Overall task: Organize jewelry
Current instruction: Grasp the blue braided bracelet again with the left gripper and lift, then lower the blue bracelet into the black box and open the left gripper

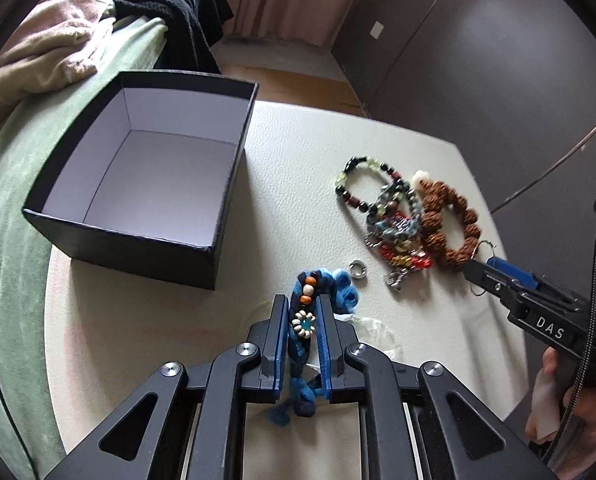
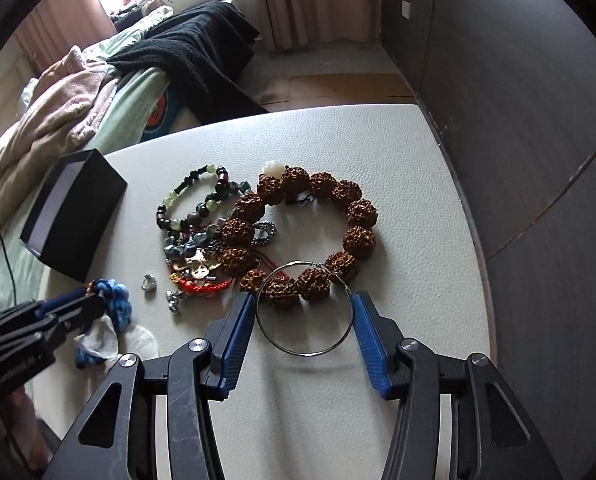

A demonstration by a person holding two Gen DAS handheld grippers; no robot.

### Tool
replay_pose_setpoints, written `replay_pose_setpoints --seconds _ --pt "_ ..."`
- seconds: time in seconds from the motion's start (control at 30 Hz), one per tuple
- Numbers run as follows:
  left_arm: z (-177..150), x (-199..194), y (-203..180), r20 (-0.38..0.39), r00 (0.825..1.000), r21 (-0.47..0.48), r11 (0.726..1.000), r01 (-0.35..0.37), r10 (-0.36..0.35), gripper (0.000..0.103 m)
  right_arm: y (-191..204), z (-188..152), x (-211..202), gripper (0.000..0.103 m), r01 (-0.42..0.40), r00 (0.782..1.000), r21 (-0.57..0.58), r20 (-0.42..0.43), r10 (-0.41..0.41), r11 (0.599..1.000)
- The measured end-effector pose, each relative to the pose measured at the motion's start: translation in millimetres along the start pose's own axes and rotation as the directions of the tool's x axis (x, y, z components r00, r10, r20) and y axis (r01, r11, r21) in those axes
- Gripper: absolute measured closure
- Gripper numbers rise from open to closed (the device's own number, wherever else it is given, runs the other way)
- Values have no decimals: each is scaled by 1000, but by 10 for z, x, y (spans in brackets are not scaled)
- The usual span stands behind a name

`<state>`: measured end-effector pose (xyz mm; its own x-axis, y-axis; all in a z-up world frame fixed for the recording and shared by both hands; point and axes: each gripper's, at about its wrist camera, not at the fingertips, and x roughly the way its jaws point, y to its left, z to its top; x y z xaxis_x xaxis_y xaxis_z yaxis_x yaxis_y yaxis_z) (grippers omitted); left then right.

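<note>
My left gripper [image 1: 303, 300] is shut on a blue braided bracelet [image 1: 304, 322] with orange, white and flower beads, just in front of the open black box [image 1: 138, 184]. My right gripper [image 2: 304, 302] is open with a thin silver hoop [image 2: 304, 310] lying on the table between its fingers, its sides close to the blue pads. Beyond the hoop lies a large brown seed-bead bracelet [image 2: 338, 216]. A pile of other jewelry [image 2: 196, 232] lies left of it: a green-and-black bead bracelet [image 1: 358, 184], red cord pieces, a small silver ring [image 1: 357, 270].
The white table [image 2: 378, 360] drops off at the right toward a dark wall. A bed with a green cover [image 1: 14, 240] and heaped clothes [image 2: 70, 112] borders the left. The box's white inside shows nothing in it. A crumpled clear wrapper [image 2: 110, 338] lies by the left gripper.
</note>
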<state>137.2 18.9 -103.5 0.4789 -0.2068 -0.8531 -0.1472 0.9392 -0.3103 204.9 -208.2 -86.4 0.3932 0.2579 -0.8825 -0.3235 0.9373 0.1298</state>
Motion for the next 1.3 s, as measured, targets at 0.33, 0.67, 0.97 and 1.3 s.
replay_pose_setpoints --seconds 0.33,0.67,0.97,1.3 --pt "-1 -291 -39 78 995 -1 998 69 -69 92 -58 -30 -272 52 -21 999 38 38 20 999" --pt "9 -699 -39 176 972 3 987 158 -157 93 -46 -82 -536 52 -108 990 73 101 100 992" --pt "80 -1008 86 265 945 -2 980 197 -190 93 201 -33 -682 52 -266 951 82 185 248 960" --pt "337 -1069 423 337 923 -64 974 219 -185 93 513 41 -580 52 -338 926 89 209 314 937"
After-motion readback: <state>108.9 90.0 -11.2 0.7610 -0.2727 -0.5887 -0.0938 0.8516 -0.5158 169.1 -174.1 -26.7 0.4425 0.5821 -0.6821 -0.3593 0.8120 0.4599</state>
